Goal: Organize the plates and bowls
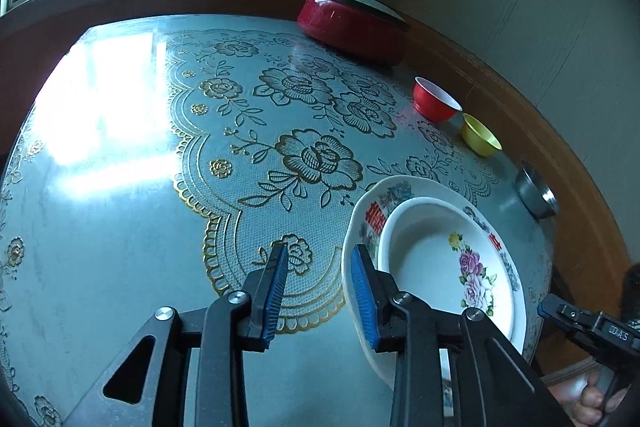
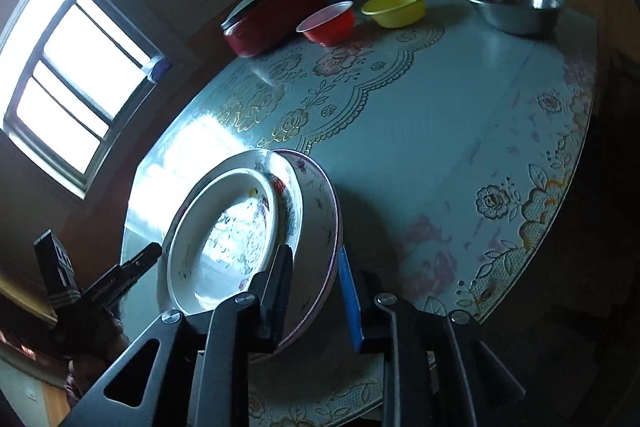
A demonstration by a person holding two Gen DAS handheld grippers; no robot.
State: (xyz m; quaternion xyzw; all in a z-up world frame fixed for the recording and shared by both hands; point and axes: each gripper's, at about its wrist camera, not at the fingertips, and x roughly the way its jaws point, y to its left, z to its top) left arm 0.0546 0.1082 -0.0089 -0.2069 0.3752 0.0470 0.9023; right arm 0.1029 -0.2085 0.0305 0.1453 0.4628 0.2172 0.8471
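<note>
Glazed, stiff, breakable stack of white floral ceramic plates (image 1: 448,251) near table's front edge (image 1: 320,367); slippery, best pinched at rim; left gripper (image 1: 320,291) spread, empty; right gripper (image 2: 314,291) spread astride rim.

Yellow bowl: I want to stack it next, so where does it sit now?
The yellow bowl sits at the table's far edge, between the red bowl and the steel bowl.

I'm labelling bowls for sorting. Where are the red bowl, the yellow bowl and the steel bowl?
red bowl (image 1: 434,103): left wrist view, outer wall.
yellow bowl (image 2: 396,11): right wrist view, outer wall.
steel bowl (image 2: 516,9): right wrist view, outer wall.
</note>
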